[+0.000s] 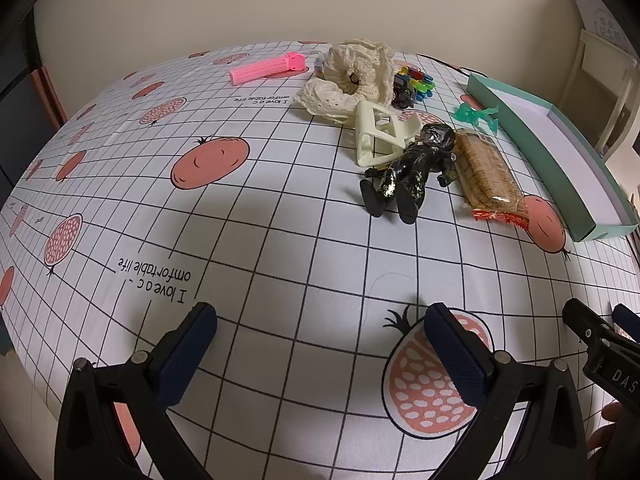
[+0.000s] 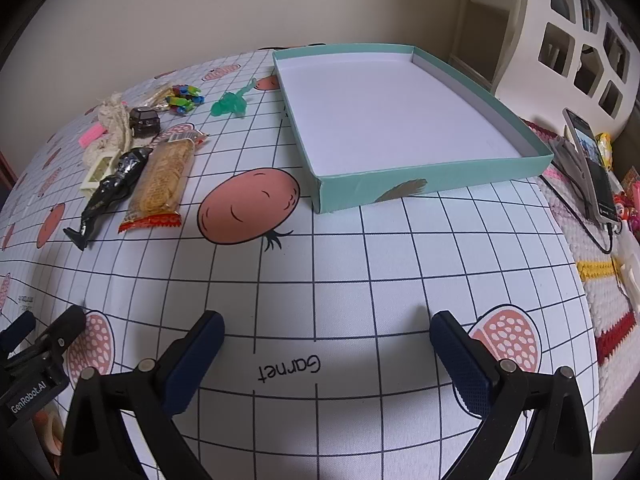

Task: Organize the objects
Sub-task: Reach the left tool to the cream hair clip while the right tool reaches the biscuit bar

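Note:
A shallow teal box with a white floor stands empty on the patterned tablecloth; it also shows at the right in the left wrist view. Left of it lie a cracker packet, a black toy figure, a cream hair claw, a cream lace cloth, a green translucent toy, coloured clips, a small black toy car and a pink comb-like piece. My left gripper and right gripper are both open, empty, low over bare cloth.
A phone on a stand with a cable sits right of the table over a knitted cover. A white shelf unit stands behind at the right. A wall runs along the table's far edge.

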Demonstrator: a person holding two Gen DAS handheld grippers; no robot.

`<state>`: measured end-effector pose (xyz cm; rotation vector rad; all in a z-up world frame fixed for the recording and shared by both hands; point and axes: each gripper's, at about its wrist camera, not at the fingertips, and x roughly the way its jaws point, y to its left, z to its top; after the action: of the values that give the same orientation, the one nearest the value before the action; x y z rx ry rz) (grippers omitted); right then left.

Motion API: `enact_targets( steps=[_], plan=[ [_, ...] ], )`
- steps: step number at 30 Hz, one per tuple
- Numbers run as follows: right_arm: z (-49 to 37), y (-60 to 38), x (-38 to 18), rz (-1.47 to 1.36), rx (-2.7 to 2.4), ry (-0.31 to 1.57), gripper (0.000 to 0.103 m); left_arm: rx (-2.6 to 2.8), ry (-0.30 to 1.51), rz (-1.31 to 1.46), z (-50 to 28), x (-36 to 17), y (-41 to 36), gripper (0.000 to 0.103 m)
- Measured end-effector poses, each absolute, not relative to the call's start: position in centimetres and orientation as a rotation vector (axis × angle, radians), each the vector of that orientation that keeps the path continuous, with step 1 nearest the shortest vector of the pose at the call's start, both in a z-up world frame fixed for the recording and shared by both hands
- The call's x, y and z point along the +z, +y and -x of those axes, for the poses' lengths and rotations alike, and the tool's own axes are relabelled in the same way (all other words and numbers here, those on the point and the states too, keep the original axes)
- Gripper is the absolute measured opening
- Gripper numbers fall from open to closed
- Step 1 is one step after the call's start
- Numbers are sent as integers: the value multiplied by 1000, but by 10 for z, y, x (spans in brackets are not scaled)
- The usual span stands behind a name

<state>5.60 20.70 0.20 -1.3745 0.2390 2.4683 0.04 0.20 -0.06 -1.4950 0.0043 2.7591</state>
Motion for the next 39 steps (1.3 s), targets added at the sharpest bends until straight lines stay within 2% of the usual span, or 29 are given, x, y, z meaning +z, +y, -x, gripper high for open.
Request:
enact_targets(
  steps=[14,19,24,31,39],
  plan=[
    [-66,201,7,1413,2458,272,102,2745,8,1505,-1,0,0,103],
    [-71,191,28,1377,2518,256,101,2752,19,1513,2,6,1,103],
    [-30,170,66,1364,2605,179,100,2743,-14,1511,14,32,1,103],
    [4,161,96,1396,2664,134,95,2689,-80,1650,51,61,-8,103],
    [42,147,105,1483,2634,90,93,2584,-146,1781,97,76,-20,103]
  ],
)
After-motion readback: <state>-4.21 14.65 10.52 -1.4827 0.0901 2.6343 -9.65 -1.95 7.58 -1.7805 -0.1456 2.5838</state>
